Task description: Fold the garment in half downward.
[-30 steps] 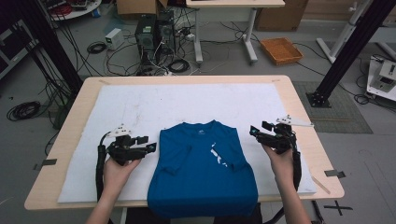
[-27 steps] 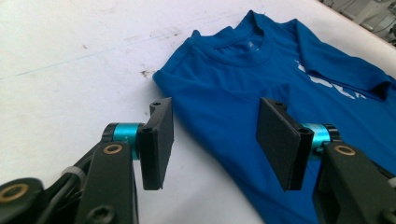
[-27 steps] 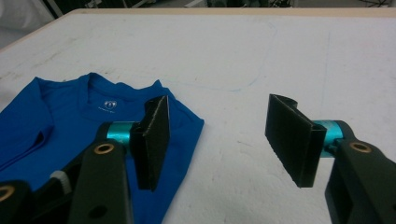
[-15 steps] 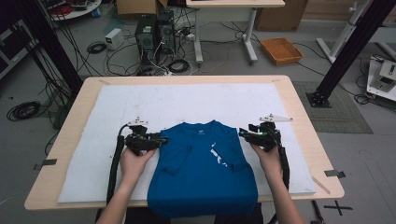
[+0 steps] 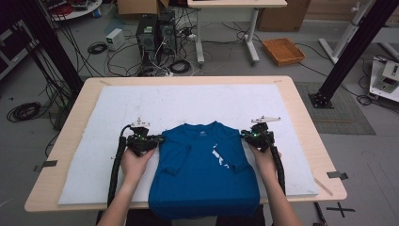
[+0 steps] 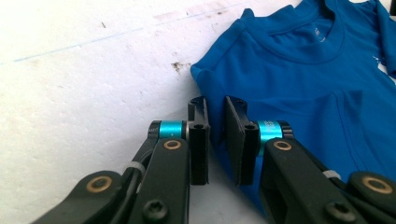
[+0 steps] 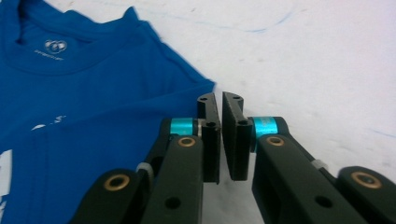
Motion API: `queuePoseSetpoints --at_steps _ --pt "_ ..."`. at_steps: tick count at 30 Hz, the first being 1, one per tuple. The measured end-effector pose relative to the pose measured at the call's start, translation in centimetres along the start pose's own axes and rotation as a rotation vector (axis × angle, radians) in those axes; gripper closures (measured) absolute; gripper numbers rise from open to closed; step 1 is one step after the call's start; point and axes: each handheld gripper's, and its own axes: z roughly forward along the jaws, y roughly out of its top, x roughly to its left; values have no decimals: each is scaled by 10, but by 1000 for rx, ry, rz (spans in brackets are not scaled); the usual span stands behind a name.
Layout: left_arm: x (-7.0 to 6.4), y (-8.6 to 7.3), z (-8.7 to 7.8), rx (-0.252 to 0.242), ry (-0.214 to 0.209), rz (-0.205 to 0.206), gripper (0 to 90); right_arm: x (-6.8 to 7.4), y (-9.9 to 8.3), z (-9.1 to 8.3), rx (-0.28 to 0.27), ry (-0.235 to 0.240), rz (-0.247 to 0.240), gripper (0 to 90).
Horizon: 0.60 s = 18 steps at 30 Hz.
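A blue T-shirt [image 5: 202,174] lies flat at the front middle of the white mat [image 5: 188,101], collar away from me, its sleeves folded inward and its hem hanging over the table's front edge. My left gripper [image 5: 157,140] sits at the shirt's left shoulder. In the left gripper view the jaws of that gripper [image 6: 217,105] stand a narrow gap apart with the blue shirt [image 6: 303,70] edge between them. My right gripper [image 5: 244,135] rests at the right shoulder. Its jaws [image 7: 220,98] are almost together, and the shirt [image 7: 93,93] corner ends at the left jaw's tip.
The mat covers most of the wooden table [image 5: 301,94]. On the floor beyond the table stand a computer tower [image 5: 146,30], loose cables [image 5: 96,47], an orange tray [image 5: 283,50] and black frame posts [image 5: 350,52]. Bare mat lies left, right and beyond the shirt.
Both grippers have moved inward and forward from beside the shirt to its shoulders. The shirt itself has not shifted.
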Motion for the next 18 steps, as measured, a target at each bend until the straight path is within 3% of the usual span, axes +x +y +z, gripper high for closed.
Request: queuePoseSetpoints --at_steps 2,5,6,7,11,13,14,18 --pt "0 1 -1 -7 11 -7 753 -2 0 -2 1 -2 -5 848" --pt "3 3 -3 -39 8 -24 634 -3 2 -5 -40 24 4 710" --pt "4 4 -3 -50 6 -27 634 -3 2 -5 -40 24 4 710" --pt "6 5 -3 -49 6 -31 610 -2 4 -4 -42 21 7 652" --pt "7 14 6 -25 10 -35 561 0 12 3 -32 25 17 613" --pt "8 17 11 -8 12 -34 562 1 13 8 -15 37 14 643" --pt "7 17 12 -2 14 -32 574 2 13 12 -2 42 0 700" --pt "5 15 15 13 46 4 722 3 12 15 26 13 -44 891"
